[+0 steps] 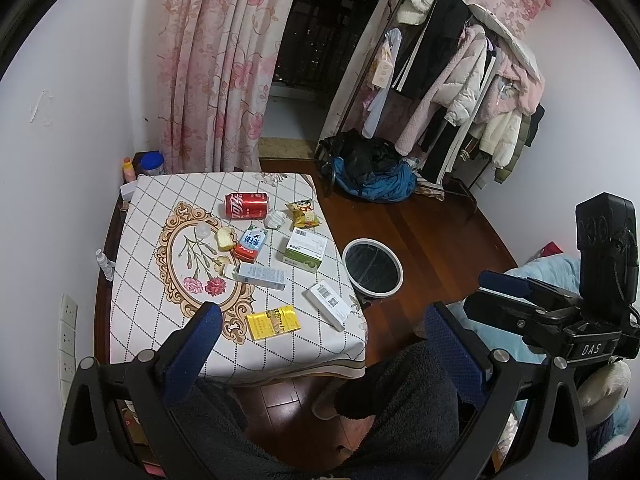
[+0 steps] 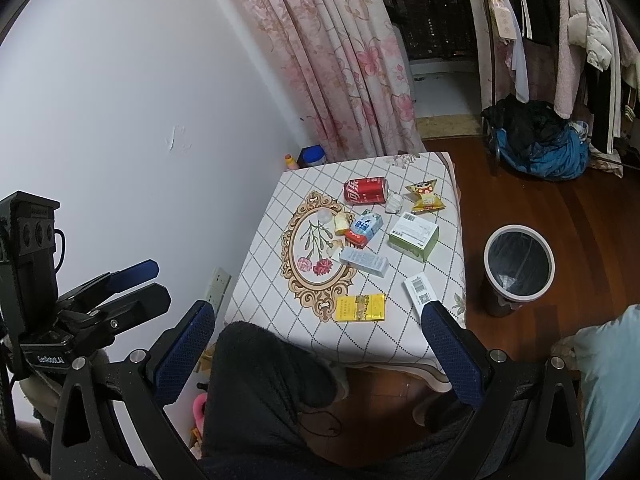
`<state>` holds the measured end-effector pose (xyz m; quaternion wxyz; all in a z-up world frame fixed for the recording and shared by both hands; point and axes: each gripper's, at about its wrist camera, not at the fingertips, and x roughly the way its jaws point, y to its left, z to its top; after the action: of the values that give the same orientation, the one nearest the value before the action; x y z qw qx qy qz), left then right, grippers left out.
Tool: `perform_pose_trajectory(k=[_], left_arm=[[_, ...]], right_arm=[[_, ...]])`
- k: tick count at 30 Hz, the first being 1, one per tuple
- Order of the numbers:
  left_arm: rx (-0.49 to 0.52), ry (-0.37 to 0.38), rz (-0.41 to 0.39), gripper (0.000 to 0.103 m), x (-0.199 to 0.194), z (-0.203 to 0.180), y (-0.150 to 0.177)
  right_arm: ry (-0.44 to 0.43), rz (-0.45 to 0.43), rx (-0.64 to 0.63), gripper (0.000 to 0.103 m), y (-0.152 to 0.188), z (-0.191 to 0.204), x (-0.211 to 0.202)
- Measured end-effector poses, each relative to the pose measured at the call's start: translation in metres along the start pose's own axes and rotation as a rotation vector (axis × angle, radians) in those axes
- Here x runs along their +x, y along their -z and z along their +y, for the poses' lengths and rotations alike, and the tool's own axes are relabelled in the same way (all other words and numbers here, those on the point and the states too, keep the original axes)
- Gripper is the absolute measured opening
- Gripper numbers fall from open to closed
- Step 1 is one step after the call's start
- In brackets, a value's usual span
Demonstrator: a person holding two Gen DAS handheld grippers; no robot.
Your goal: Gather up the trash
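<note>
I am at the start, both my left claw (image 1: pixel 320 320) and right claw (image 2: pixel 320 316) spread wide and empty above the table's (image 2: pixel 256 304) near edge, so next I reach for the yellow box (image 2: pixel 360 308) lying there and carry it to the bin (image 2: pixel 519 258) standing on the floor off the table's right edge.

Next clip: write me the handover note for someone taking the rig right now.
Left gripper: jaws open, empty, held back from the table.
Right gripper: jaws open, empty, also short of the table.
Trash on the table: red can lying on its side, snack packet, green box, yellow box, other cartons.
Bin on the floor right of the table.
Done: nothing gripped yet.
Left: all of it.
</note>
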<state>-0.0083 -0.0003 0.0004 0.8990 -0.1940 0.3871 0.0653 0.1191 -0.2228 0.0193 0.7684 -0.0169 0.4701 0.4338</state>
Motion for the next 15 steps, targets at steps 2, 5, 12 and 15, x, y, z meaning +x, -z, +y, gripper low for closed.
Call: perform_pose_trajectory(k=[2,5,12,15], left_arm=[[-0.001,-0.001,-0.001,0.103,0.0000,-0.0001,0.0004],[-0.001,-0.004,-0.002,0.103,0.0008,-0.0006,0.0025],[-0.008,-0.004,-0.003,0.103,0.0032,0.0012,0.0036],[-0.008,-0.005,-0.003,0.103,0.0030,0.0020,0.0034]], right_arm=[[-0.001,0.003,-0.002,0.103,0.0002,-0.0003,0.0010],[-0.002,0.005,-0.003,0.103,0.0013,-0.0003,0.0017],[-0.004,0.003,-0.004,0.103,0.0003,0.0008,0.0027],[-0.003,0.000,-0.002,0.103,-0.0016,0.0002,0.0048]])
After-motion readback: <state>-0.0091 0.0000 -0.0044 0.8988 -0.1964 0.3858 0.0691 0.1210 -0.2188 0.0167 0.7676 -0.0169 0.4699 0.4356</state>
